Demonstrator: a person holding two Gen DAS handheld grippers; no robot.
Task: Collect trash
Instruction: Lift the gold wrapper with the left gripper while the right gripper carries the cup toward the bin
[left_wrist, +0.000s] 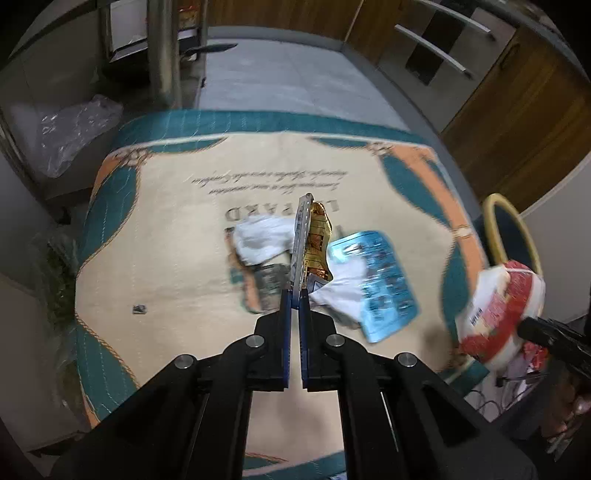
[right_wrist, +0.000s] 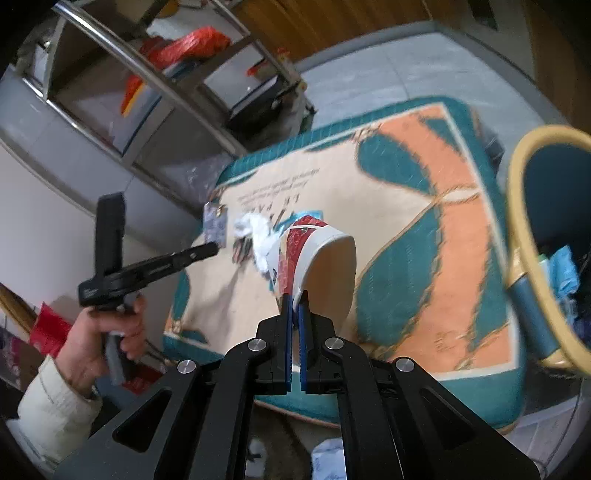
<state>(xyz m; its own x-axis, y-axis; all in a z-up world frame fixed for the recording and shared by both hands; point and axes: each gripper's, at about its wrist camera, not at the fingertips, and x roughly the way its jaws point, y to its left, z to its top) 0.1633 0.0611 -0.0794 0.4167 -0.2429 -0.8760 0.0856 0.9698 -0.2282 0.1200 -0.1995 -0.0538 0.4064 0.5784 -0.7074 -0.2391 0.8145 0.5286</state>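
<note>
My left gripper (left_wrist: 295, 295) is shut on a gold snack wrapper (left_wrist: 316, 236) with a silver edge, which stands up from the patterned rug (left_wrist: 166, 258). Around it lie a white tissue (left_wrist: 262, 240), a blue packet (left_wrist: 384, 284) and a small dark scrap (left_wrist: 139, 309). My right gripper (right_wrist: 295, 299) is shut on the rim of a red and white paper bowl (right_wrist: 321, 258), held above the rug. That bowl (left_wrist: 498, 314) shows at the right of the left wrist view. A blue bin (right_wrist: 524, 240) with a yellow rim stands right of the rug.
A metal shelf rack (right_wrist: 166, 92) with red bags stands behind the rug. A person's hand (right_wrist: 107, 332) in a cream sleeve holds the left gripper (right_wrist: 213, 249). Clear plastic (left_wrist: 74, 129) lies on the left. Wooden cabinets (left_wrist: 517, 110) line the far right. Blue trash sits in the bin.
</note>
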